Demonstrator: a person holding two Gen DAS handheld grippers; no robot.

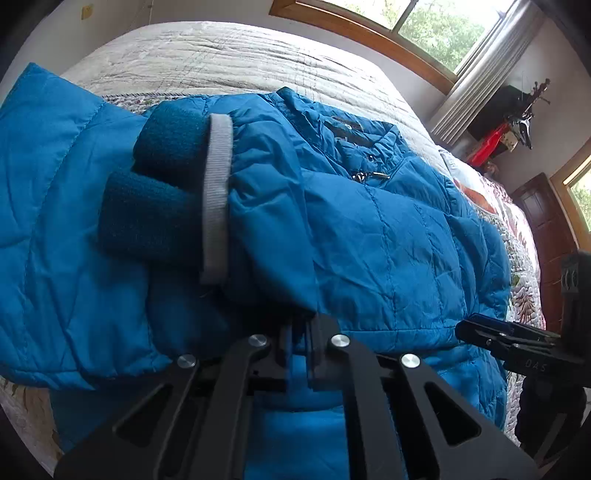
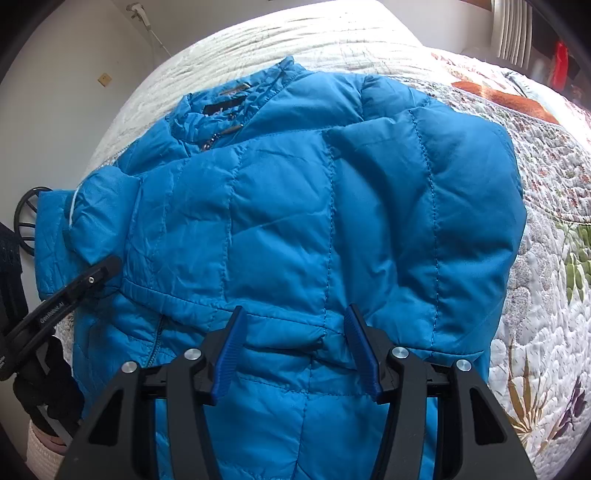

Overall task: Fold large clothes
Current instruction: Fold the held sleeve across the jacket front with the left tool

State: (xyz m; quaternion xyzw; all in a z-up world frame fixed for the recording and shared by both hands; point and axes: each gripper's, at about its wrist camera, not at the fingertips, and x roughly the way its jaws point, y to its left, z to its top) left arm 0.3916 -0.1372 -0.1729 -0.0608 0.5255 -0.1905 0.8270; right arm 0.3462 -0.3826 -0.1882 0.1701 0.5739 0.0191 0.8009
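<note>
A blue quilted puffer jacket [image 2: 314,206] lies spread on the bed, collar and zip [image 2: 221,129] toward the far side. In the left wrist view a sleeve with a grey cuff band [image 1: 216,199] and a teal knit inner cuff [image 1: 155,206] is folded across the jacket's body. My left gripper [image 1: 301,326] is shut on a pinch of the sleeve's blue fabric; in the right wrist view the left gripper [image 2: 109,266] shows at the jacket's left edge. My right gripper [image 2: 295,328] stands open over the lower part of the jacket, with its blue pads [image 2: 231,354] apart and a small fabric ridge between them.
The bed carries a cream quilt [image 1: 221,55] at the far end and a floral quilt [image 2: 546,258] on the right. A wood-framed window [image 1: 424,29], a grey curtain [image 1: 480,74], a dark door [image 1: 543,221] and a cluttered shelf [image 1: 509,122] lie beyond. A black fan [image 2: 26,218] stands left.
</note>
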